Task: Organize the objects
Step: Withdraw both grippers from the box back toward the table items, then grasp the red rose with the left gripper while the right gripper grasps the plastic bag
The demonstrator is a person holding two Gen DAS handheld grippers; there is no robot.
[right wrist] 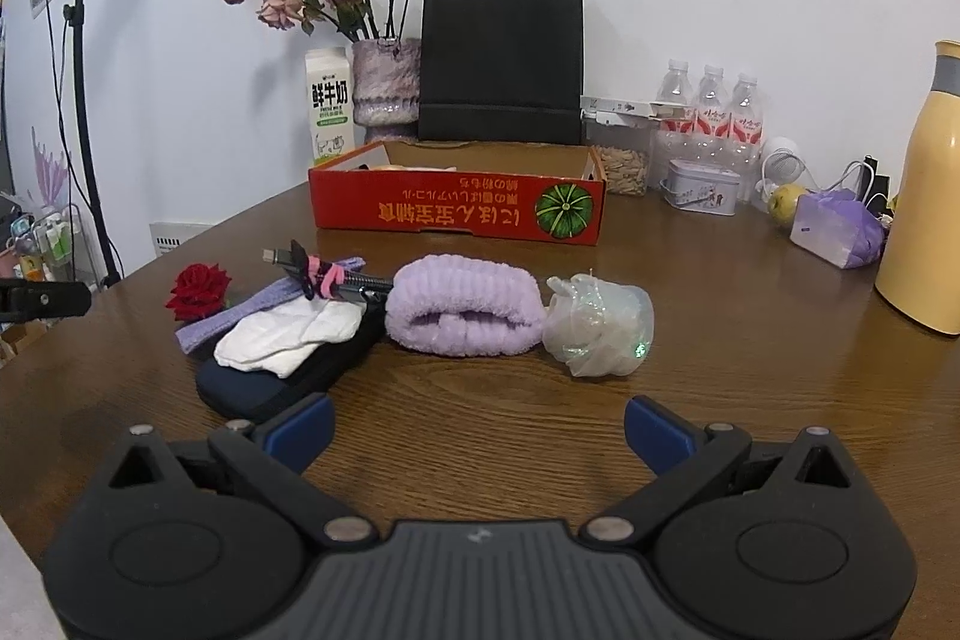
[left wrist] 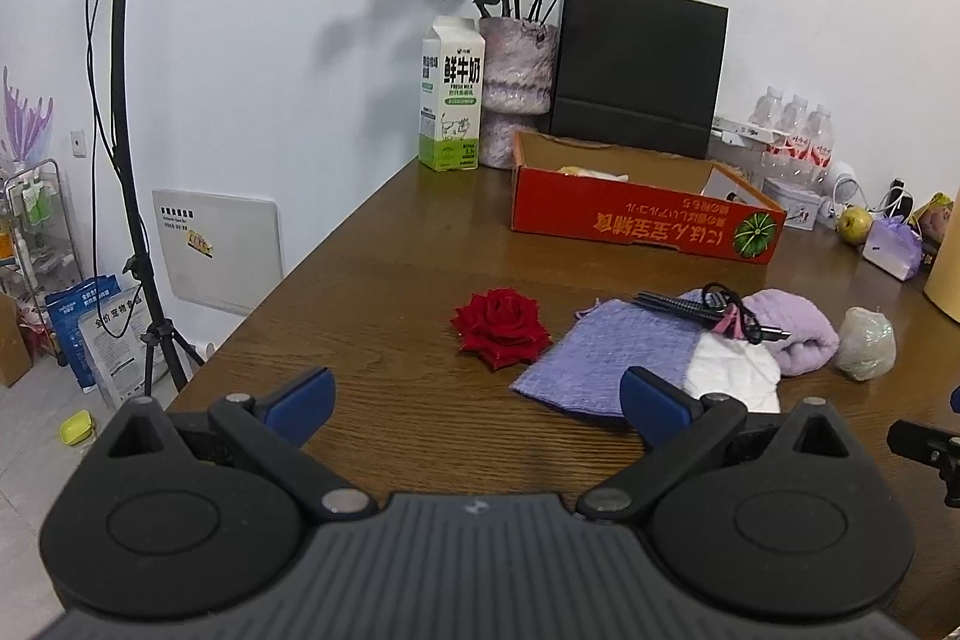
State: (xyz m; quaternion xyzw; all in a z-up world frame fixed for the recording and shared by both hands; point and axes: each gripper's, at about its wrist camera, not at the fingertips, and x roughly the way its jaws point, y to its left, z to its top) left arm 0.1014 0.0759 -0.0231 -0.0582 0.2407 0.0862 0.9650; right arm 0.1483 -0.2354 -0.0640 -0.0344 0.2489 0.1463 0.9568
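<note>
On the brown wooden table [left wrist: 384, 280] lie a red rose [left wrist: 501, 325], a flat purple cloth [left wrist: 612, 355], a white cloth [left wrist: 729, 376], a bundled black cable [left wrist: 714, 313], a rolled lilac towel [left wrist: 792, 331] and a clear plastic-wrapped lump [left wrist: 867, 343]. My left gripper [left wrist: 477, 403] is open, hovering just short of the rose and the purple cloth. My right gripper [right wrist: 477, 430] is open and empty, in front of the lilac towel [right wrist: 465, 307] and the plastic lump [right wrist: 600, 325]. A dark blue pouch [right wrist: 270, 385] lies under the white cloth [right wrist: 288, 334]. The red open box [right wrist: 456, 211] stands behind.
Along the back wall stand a milk carton [left wrist: 451, 94], a vase of dried roses [left wrist: 516, 82], a black paper bag [left wrist: 636, 70] and water bottles [right wrist: 711, 112]. A yellow flask [right wrist: 927, 196], a tin [right wrist: 702, 187] and a purple packet [right wrist: 837, 226] crowd the right. The table's left edge drops to the floor.
</note>
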